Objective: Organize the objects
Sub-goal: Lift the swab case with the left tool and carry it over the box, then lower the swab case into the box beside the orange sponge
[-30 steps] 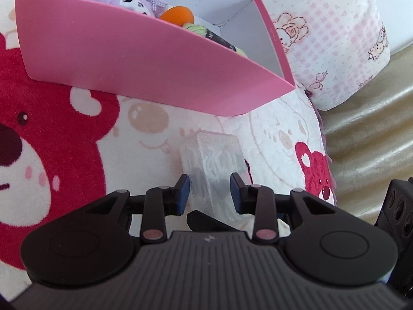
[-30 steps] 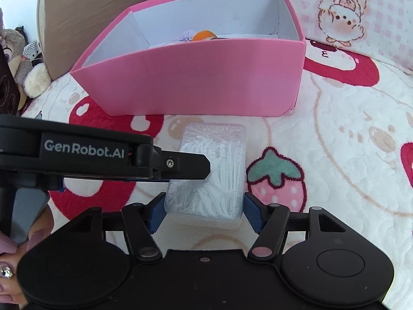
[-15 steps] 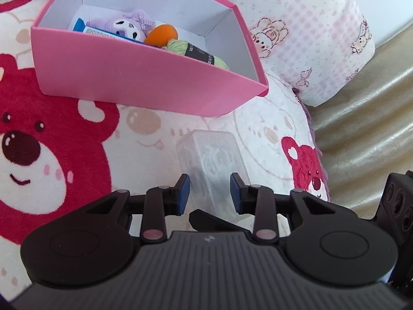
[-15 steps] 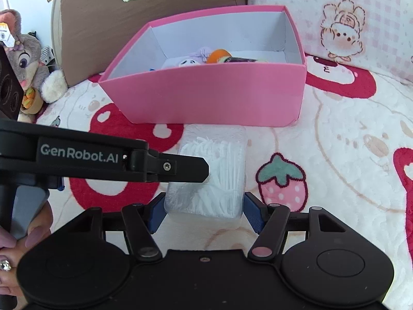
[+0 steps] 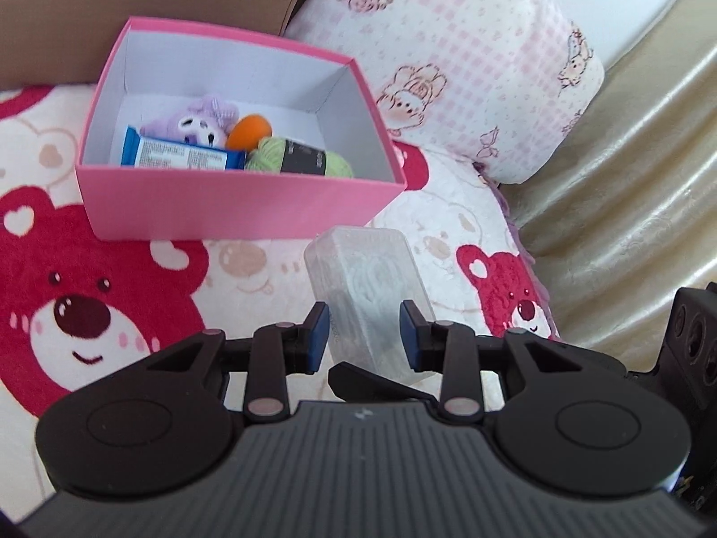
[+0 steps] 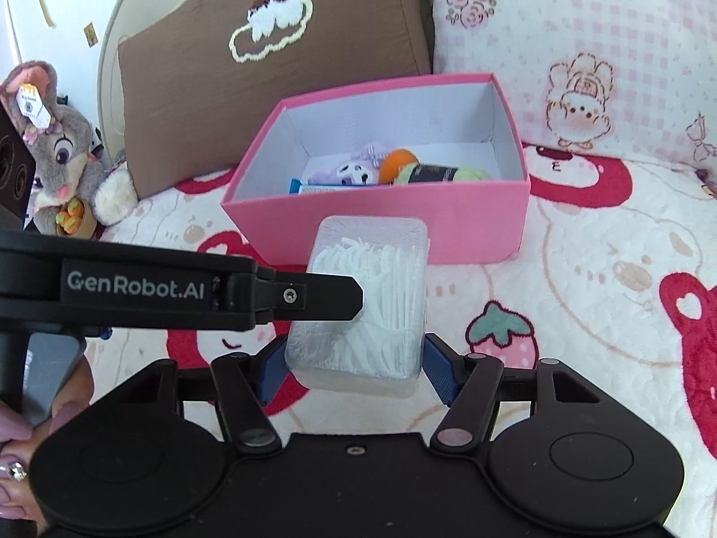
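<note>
A clear plastic case of white floss picks (image 6: 367, 300) is held in the air in front of the pink box (image 6: 381, 233). My right gripper (image 6: 356, 367) is shut on its near end. My left gripper (image 5: 364, 336) is shut on the same case (image 5: 365, 287) from the side; one of its fingers (image 6: 313, 298) crosses the right wrist view. The pink box (image 5: 233, 206) holds a purple plush (image 5: 197, 123), an orange ball (image 5: 253, 131), a blue packet (image 5: 179, 157) and green yarn (image 5: 295, 159).
The bed cover has red bear prints (image 5: 76, 314). A brown cushion (image 6: 269, 58) and a pink checked pillow (image 6: 582, 58) stand behind the box. A grey rabbit plush (image 6: 58, 152) sits at the far left. The bed edge and gold fabric (image 5: 627, 201) lie to the right.
Both grippers have lifted the case of floss picks off the bed cover. The pink box now looks lower and further off, with its contents in view.
</note>
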A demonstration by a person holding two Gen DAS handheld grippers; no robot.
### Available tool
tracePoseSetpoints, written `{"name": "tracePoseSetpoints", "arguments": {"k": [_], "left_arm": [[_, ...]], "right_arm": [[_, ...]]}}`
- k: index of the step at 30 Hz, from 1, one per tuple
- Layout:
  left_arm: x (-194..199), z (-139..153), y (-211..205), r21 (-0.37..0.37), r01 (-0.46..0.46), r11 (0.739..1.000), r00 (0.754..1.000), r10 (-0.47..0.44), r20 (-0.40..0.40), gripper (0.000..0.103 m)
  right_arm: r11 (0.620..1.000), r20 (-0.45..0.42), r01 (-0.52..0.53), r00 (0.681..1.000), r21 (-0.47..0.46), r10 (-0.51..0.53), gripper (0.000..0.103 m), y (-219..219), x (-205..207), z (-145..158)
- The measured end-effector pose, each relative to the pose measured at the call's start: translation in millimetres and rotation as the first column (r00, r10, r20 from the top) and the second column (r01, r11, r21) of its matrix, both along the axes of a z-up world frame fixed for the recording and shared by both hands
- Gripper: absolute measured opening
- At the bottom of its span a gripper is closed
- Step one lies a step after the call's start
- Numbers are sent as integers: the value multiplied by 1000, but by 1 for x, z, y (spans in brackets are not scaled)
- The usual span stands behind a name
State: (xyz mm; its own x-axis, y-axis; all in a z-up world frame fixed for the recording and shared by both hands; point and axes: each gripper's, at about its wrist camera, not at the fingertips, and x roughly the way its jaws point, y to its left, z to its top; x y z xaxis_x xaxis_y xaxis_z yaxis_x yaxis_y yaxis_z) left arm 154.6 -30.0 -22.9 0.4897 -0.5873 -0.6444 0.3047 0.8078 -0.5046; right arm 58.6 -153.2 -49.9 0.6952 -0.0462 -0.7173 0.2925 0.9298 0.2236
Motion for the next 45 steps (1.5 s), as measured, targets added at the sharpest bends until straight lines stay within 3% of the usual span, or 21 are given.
{"name": "tracePoseSetpoints", "arguments": {"k": [14, 21, 25, 29, 35, 45], "left_arm": [[-7, 54, 37, 25, -30, 999, 994, 28, 104, 33], [14, 83, 50, 31, -71, 997, 988, 66, 136, 33], [31, 97, 54, 56, -97, 994, 982, 87, 170, 33], [56, 108, 68, 46, -130, 990, 981, 122, 151, 33], [84, 103, 75, 31, -165, 986, 977, 159, 145, 33], [125, 63, 68, 15, -159, 987, 979, 156, 129, 33]], "right_arm": [[996, 72, -60, 995, -69, 65, 68, 31, 20, 48], [988, 126, -94, 986, -123, 110, 68, 35, 44, 72], [988, 154, -105, 981, -110, 122, 68, 23, 66, 83], [989, 182, -123, 974, -84, 136, 68, 13, 91, 90], [982, 182, -158, 968, -103, 175, 68, 0, 122, 89], [988, 197, -126, 970, -85, 141, 68, -25, 145, 50]]}}
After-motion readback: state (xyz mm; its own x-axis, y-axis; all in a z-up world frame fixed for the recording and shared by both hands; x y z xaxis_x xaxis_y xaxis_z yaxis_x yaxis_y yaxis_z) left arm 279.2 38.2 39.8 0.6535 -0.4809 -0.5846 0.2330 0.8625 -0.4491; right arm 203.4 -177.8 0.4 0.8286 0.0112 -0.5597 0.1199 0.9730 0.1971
